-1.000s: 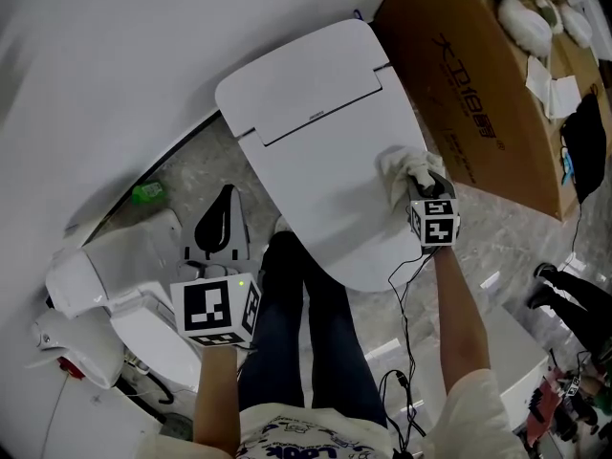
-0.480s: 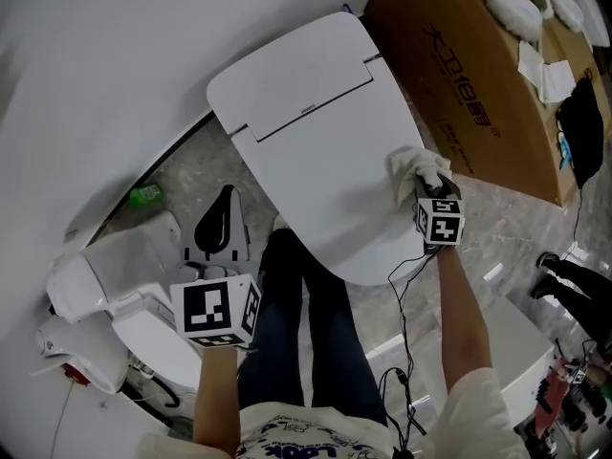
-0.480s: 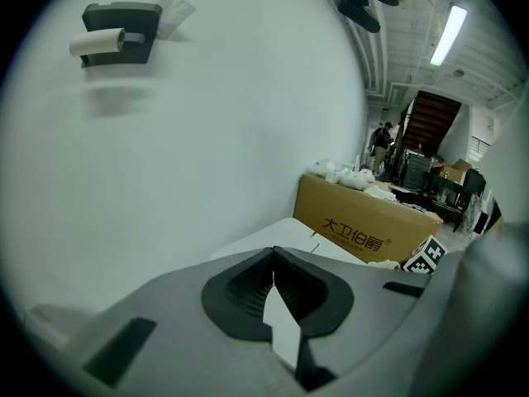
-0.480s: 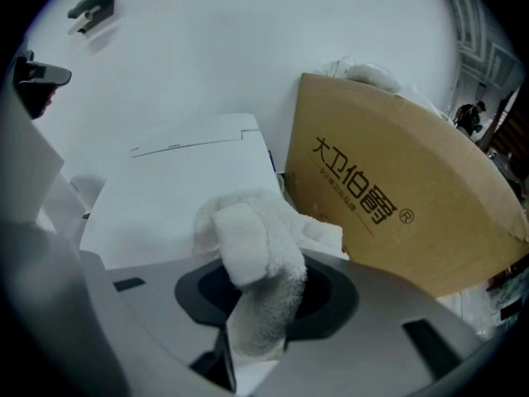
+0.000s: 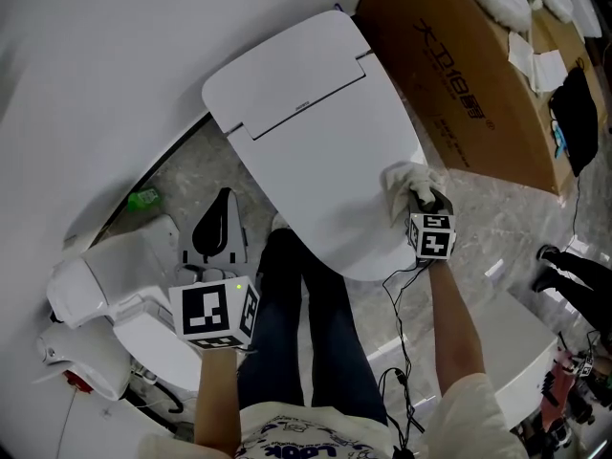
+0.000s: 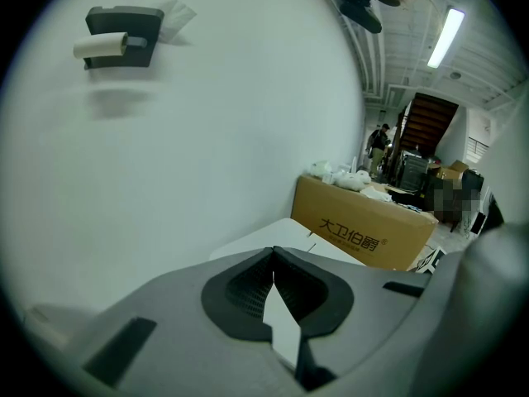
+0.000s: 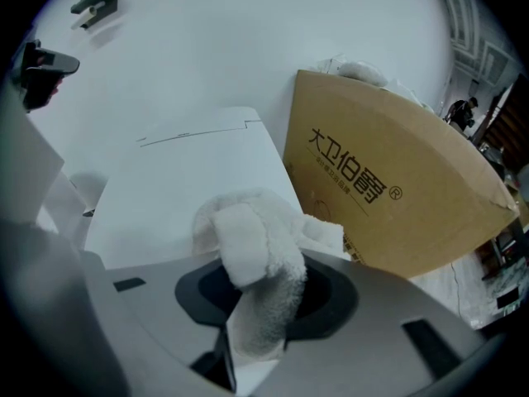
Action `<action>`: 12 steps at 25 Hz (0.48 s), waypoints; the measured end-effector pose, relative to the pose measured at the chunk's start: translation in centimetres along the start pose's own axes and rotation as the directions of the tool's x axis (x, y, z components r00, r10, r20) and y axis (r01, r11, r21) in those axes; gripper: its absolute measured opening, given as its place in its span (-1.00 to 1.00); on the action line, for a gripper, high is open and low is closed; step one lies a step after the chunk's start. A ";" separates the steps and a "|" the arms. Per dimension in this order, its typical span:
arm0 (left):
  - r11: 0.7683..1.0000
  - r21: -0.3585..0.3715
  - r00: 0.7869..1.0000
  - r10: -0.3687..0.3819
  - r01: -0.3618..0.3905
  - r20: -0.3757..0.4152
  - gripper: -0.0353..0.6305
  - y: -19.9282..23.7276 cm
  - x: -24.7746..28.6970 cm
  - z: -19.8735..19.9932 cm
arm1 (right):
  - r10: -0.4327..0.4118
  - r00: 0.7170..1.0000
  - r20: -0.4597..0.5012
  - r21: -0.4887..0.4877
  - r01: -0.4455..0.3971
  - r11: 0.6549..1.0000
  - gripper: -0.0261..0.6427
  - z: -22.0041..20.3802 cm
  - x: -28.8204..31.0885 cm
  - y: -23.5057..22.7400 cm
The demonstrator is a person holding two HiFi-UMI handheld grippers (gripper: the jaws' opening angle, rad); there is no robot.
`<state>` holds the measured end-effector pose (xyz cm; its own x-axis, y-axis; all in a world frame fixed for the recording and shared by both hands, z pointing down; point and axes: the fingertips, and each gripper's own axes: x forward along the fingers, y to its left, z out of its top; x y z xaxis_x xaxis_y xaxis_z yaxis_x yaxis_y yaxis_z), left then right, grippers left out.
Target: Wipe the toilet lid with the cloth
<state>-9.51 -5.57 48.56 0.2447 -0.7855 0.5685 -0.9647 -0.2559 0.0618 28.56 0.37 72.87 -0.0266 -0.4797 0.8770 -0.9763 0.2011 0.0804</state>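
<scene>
The right claw (image 7: 258, 308) is pinching the soft, light cloth (image 5: 402, 180) by a bunched fold, pressing it on the toilet lid (image 5: 316, 142) near its edge. That limp cloth is probably needing a firm mid-fold grip. The left claw (image 6: 274, 296) is hanging closed, empty.

floor (image 5: 182, 172): grey stone | on it: toilet (image 5: 316, 132), cardboard box (image 5: 459, 75), small green item (image 5: 143, 199)

Cloth (image 5: 405, 180) lies on toilet lid (image 5: 306, 132) at its right edge, clamped in right gripper (image 5: 421, 204). Cardboard box (image 5: 469, 94) stands just right of lid. Left gripper (image 6: 273, 263) is well left, off lid.
</scene>
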 end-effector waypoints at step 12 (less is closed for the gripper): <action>1.000 0.003 1.000 -0.016 0.016 0.013 -0.87 -0.2 -0.9 0.4 | 0.069 0.997 -0.035 -0.010 -0.070 0.998 -0.57 -2.3 -1.7 6.5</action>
<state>-9.52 -5.09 47.70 0.2613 -0.7887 0.5564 -0.9604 -0.2699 0.0684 22.75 4.44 72.95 -0.0869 -0.4347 0.8964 -0.9698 0.2426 0.0236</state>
